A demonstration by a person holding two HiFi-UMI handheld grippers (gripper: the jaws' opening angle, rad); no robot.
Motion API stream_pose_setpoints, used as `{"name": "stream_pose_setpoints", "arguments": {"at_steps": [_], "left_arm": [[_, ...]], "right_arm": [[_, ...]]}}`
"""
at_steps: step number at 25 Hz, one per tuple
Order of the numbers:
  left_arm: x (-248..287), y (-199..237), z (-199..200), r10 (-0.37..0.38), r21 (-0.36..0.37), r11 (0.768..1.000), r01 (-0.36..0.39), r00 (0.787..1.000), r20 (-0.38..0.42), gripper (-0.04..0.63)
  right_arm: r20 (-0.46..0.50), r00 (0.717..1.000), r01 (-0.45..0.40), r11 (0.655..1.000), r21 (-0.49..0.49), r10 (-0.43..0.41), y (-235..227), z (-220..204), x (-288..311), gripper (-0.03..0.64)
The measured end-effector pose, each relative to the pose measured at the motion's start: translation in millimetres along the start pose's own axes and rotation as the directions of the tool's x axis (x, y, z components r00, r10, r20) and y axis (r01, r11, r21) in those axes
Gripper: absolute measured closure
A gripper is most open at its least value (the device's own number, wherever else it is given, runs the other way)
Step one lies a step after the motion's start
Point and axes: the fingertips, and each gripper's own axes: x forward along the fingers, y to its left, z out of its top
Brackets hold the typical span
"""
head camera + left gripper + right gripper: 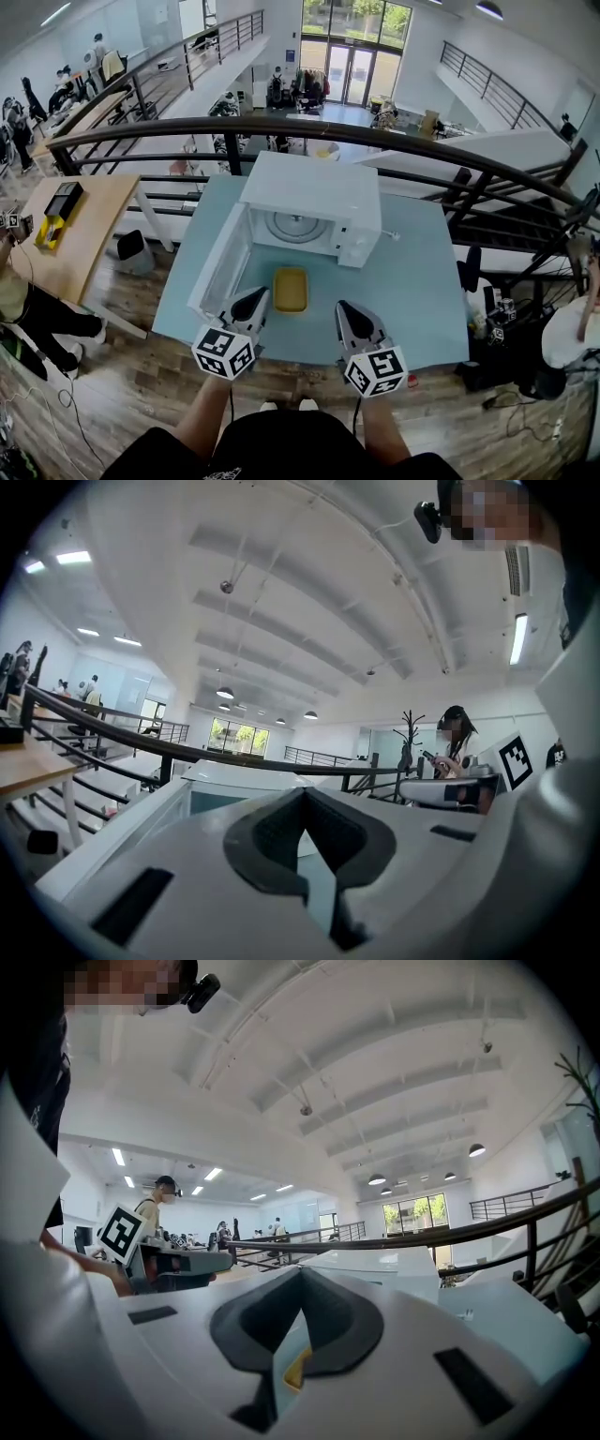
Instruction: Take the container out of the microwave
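As the yellow rectangular container (290, 289) sits on the pale blue desk (422, 281) before the open white microwave (314, 192), removal seems done; left hand-held gripper (257, 299) and right hand-held gripper (344, 312) are pressed together, empty.

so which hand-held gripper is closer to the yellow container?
The left hand-held gripper: its tip is almost at the left edge of the yellow container, while the right hand-held gripper has a strip of bare blue table between.

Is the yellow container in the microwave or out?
Out: the yellow container sits on the blue table before the open microwave, whose cavity shows only its turntable.
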Motion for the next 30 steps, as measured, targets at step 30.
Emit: {"name": "stream_pose_setpoints", "arguments": {"at_steps": [30], "left_arm": [[-10.7, 0.9, 13.1, 0.059, 0.109, 0.992, -0.062, 0.998, 0.031, 0.588]], "right_arm": [[0.031, 1.0, 0.006, 0.999, -0.044, -0.004, 1.5, 15.2, -9.1, 0.611]]}}
